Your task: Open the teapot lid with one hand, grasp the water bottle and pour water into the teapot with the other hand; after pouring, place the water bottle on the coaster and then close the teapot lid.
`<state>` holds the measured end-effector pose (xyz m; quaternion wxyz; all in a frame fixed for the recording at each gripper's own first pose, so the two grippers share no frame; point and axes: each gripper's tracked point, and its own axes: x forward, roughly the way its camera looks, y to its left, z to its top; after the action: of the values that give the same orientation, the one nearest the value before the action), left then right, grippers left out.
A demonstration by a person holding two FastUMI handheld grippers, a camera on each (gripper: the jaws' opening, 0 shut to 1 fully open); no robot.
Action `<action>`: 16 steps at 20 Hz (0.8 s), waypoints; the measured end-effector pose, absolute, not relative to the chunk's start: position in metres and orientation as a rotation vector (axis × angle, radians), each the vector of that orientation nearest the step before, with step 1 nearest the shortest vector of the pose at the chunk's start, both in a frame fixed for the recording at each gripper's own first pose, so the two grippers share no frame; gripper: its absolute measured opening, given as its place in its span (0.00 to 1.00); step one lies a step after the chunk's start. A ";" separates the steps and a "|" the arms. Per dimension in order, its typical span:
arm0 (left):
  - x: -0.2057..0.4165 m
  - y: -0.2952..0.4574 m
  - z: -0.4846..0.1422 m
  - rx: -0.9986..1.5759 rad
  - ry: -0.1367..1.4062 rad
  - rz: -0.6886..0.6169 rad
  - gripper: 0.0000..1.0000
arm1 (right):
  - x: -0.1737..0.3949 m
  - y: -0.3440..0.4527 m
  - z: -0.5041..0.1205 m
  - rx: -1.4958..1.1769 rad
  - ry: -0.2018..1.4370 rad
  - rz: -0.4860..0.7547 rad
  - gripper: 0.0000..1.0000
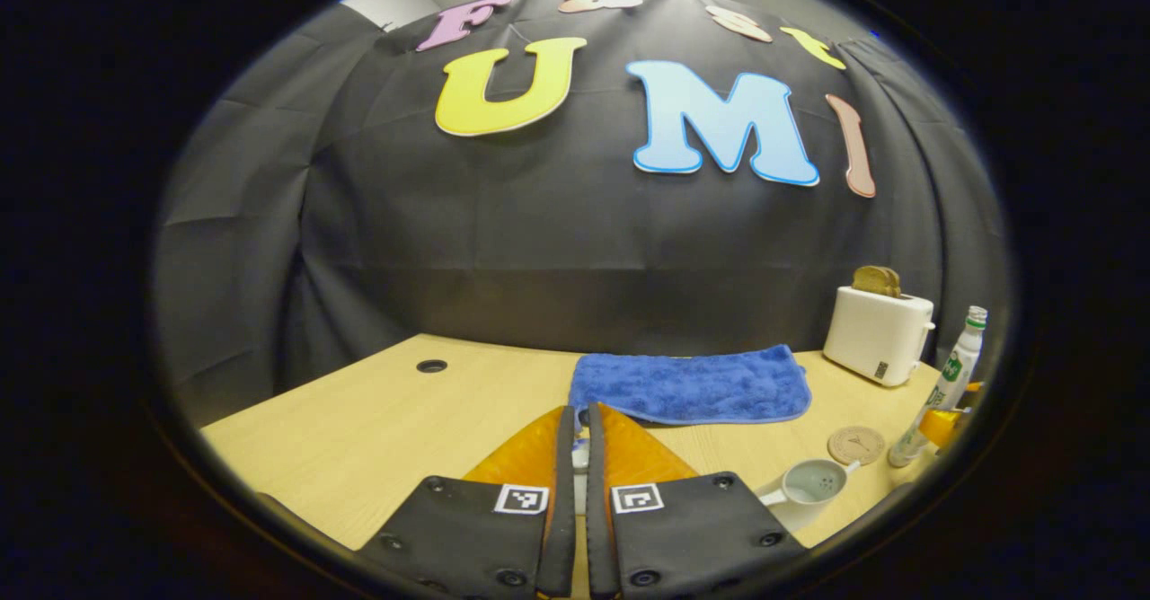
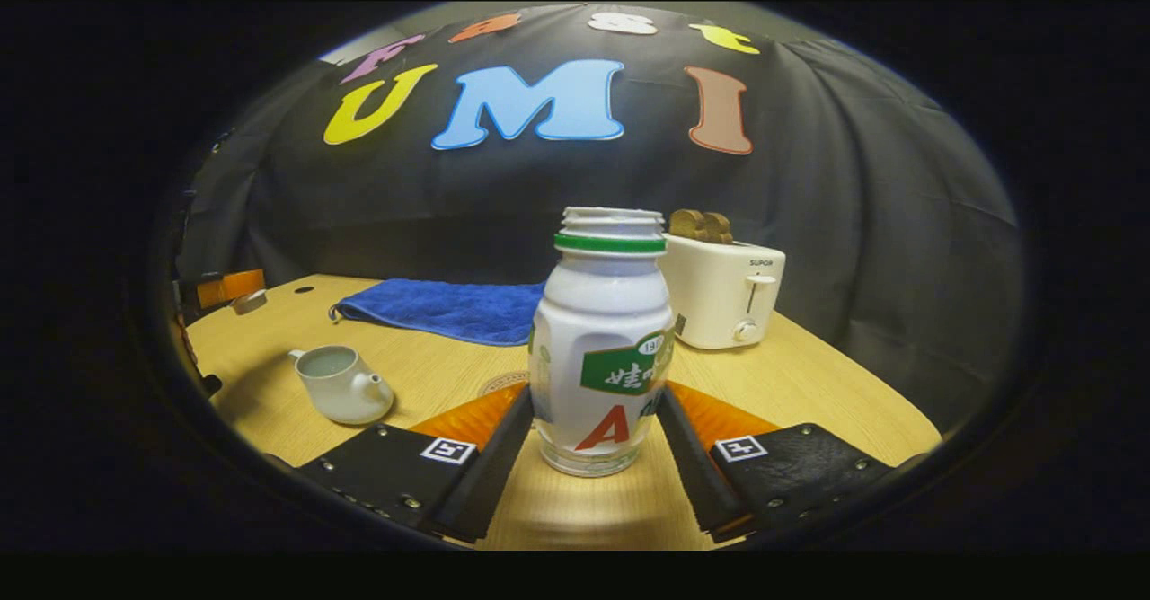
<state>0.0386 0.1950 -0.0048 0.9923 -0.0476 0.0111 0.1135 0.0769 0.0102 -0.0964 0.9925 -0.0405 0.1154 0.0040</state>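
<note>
**Bottle gripped, teapot open**

Table: bare wood left of the blue towel, which lies along the far edge. Toaster far right. Water bottle upright, uncapped, right gripper clamped on its sides. Teapot lidless, near-left, clear room around it. Coaster just beyond the teapot. Left gripper pinched on a small item; can't identify it.

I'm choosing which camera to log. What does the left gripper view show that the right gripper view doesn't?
Left gripper view: the left tongs up close, pinching a small white piece, likely the teapot lid. Right gripper view: the right tongs clamping the uncapped water bottle, and the lever on the toaster. Both: open teapot, blue towel, toaster, coaster.
</note>
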 end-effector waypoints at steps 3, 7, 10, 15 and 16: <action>0.038 0.197 -0.003 -0.104 0.020 0.229 0.15 | 0.076 0.011 -0.096 -0.092 0.233 0.008 0.82; 0.036 0.198 -0.002 -0.113 0.020 0.225 0.16 | 0.073 0.010 -0.093 -0.136 0.233 0.001 0.80; 0.035 0.198 -0.002 -0.114 0.019 0.226 0.15 | 0.072 0.009 -0.085 -0.170 0.218 -0.015 0.80; 0.033 0.198 0.000 -0.119 0.017 0.220 0.12 | 0.068 0.006 -0.067 -0.283 0.179 -0.057 0.80; 0.034 0.197 -0.001 -0.119 0.019 0.219 0.15 | 0.068 0.007 -0.064 -0.316 0.171 -0.064 0.80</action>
<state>0.0341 0.1966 -0.0012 0.9922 -0.0595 0.0094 0.1091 0.0676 0.0073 -0.0636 0.9834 -0.1573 0.0849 -0.0316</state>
